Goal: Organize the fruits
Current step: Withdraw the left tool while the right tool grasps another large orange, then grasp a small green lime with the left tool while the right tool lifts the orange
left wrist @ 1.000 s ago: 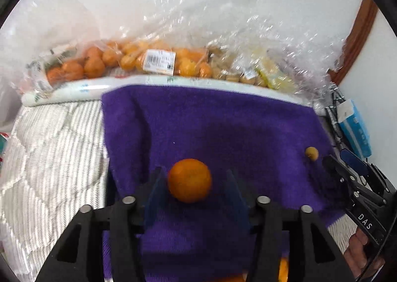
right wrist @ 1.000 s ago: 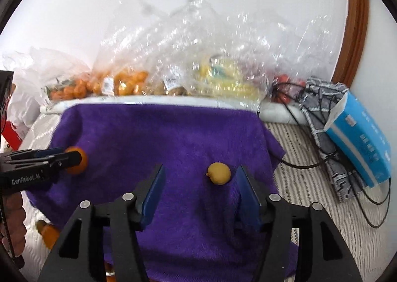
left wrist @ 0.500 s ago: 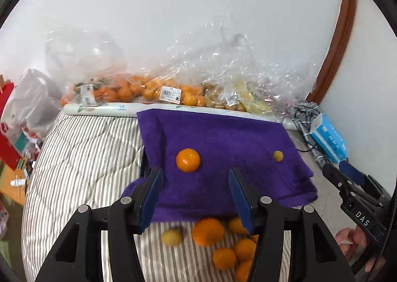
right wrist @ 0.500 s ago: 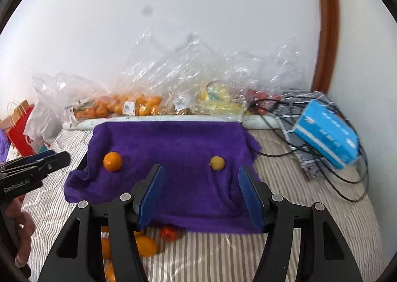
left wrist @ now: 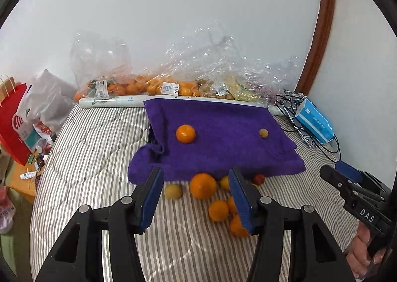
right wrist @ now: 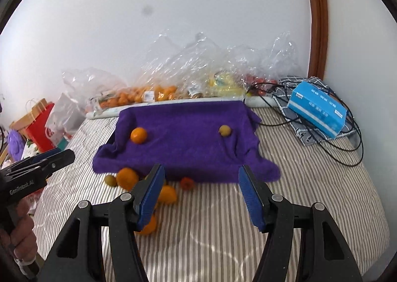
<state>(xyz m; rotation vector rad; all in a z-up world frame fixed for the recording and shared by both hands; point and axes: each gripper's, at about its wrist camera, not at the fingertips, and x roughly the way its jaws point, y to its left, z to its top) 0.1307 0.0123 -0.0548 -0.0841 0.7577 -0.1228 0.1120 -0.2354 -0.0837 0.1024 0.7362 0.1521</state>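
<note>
Both the left gripper (left wrist: 194,191) and right gripper (right wrist: 202,189) hover with jaws spread and empty above loose fruit beside a purple towel (left wrist: 218,133) holding an orange (left wrist: 185,133).

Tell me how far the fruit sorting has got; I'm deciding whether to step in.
Done: one orange and one small yellow fruit sit apart on the purple towel. In hand: nothing; left gripper and right gripper are open. Left: the loose fruit pile on the striped bedding.

cloth fruits: 2 (left wrist: 185,133) | loose bed fruits: at least 7 (left wrist: 203,185) | grippers: 2 (left wrist: 196,197)
</note>
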